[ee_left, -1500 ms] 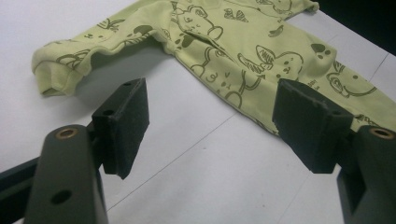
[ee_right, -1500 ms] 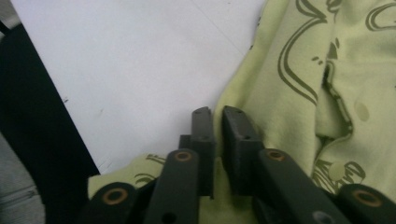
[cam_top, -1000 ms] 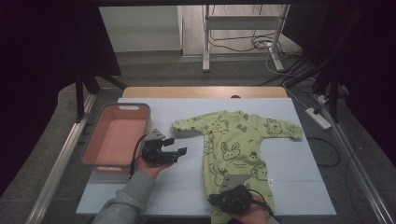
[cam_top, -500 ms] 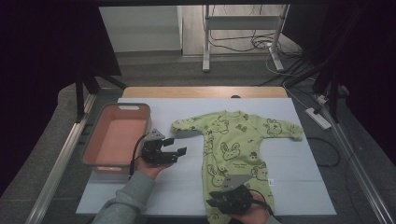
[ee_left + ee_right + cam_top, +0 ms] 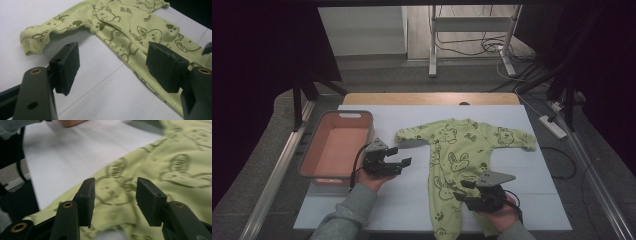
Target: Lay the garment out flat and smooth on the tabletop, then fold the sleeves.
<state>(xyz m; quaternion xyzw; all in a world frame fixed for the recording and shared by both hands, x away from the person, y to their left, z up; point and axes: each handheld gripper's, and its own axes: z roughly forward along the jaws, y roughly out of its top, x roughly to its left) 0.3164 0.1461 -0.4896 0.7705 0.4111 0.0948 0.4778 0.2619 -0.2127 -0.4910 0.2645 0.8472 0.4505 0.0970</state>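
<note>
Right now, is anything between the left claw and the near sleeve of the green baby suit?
Nothing visible. The left claw is open over bare white table, and the sleeve of the baby suit lies ahead of its jaws. The pink bin sits off to the side.

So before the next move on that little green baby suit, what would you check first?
1. Baby suit lies spread flat on the white table: ok.
2. Left gripper open, nothing between its pads: ok.
3. Right gripper over the suit's leg, jaws just been opening, pads off the cloth: ok.
4. Near sleeve free of the left gripper: ok.
5. Pink bin ready beside the suit: ok.
6. Cables clear of the cloth: cannot tell.
</note>
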